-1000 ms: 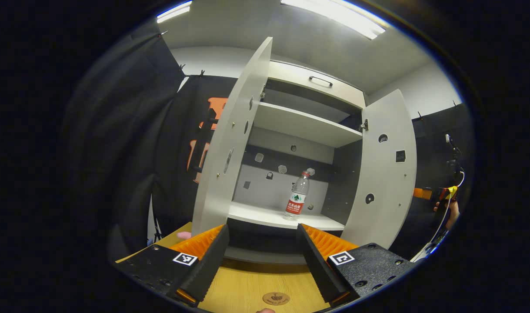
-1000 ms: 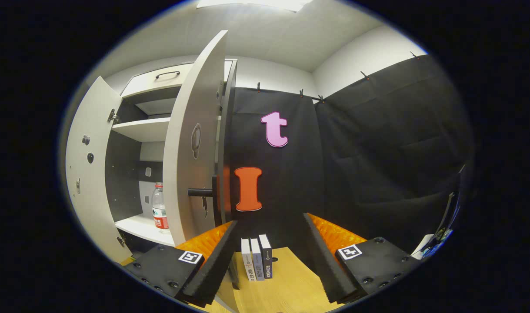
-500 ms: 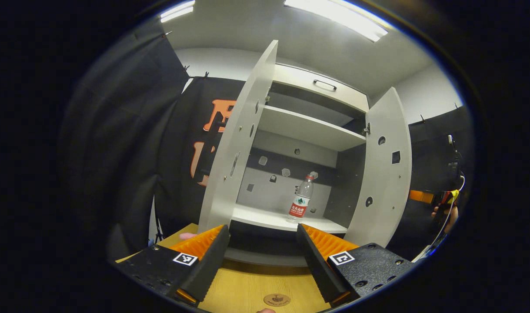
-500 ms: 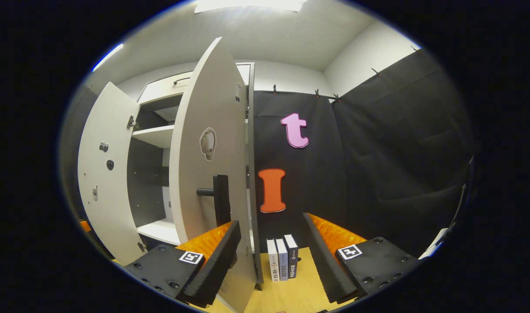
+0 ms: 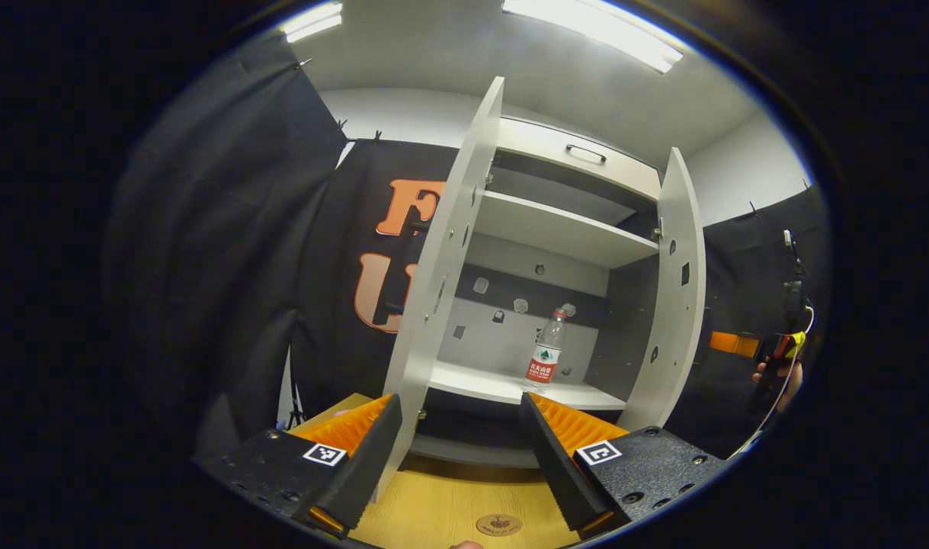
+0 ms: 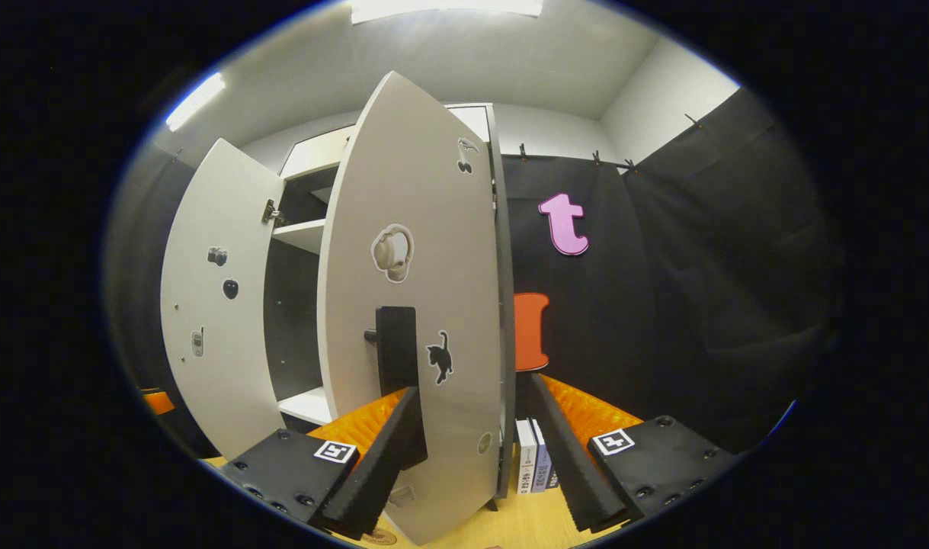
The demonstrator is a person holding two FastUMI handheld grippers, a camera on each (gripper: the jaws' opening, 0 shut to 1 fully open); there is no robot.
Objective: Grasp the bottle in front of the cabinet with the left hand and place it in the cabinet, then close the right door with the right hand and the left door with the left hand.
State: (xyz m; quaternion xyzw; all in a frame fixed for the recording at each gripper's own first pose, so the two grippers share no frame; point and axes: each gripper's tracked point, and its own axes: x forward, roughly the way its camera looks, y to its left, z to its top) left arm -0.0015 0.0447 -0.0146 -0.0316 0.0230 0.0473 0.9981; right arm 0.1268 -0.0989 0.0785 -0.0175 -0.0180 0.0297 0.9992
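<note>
On lower shelf, water bottle standing; right door swinging light, stiff; push beside handle; right tool, left tool both gaping wide, empty.

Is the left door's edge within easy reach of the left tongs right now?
Probably yes. The left tongs are open, nothing lies between them and the left door, whose lower edge sits just ahead of one finger.

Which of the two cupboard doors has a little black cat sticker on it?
The right door, the one just ahead of the right tool. The cat sits beside its dark handle; the left door carries other small stickers.
</note>
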